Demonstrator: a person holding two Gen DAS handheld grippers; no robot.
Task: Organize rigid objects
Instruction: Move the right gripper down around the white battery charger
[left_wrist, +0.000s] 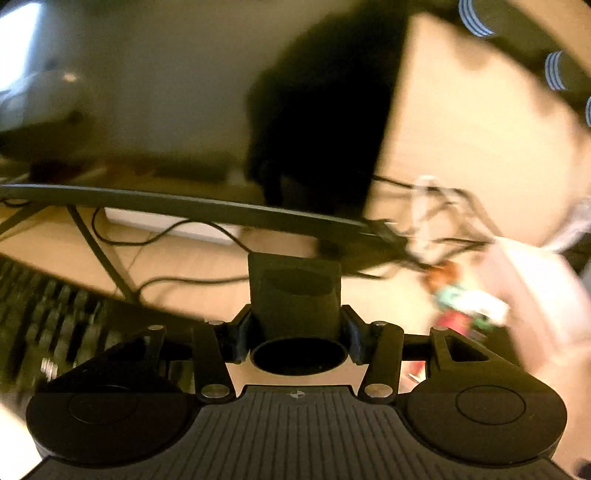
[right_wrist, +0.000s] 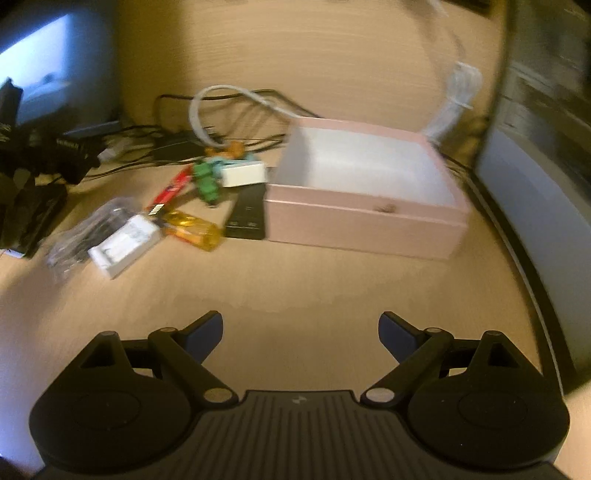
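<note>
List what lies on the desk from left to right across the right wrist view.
Black packaging → clear plastic bag → white box → yellow bottle → black rectangular device → open pink box.

Hardly anything can be read here; both views are blurred. In the right wrist view, at the left edge of the frame, the black packaging (right_wrist: 22, 162) carries pale lettering, but only fragments resembling "NS" show, too smeared to make out a word. Just below the middle left, a small barcode label (right_wrist: 156, 209) sits on the red packet (right_wrist: 173, 188); its digits cannot be read. The left wrist view shows no legible text.
</note>
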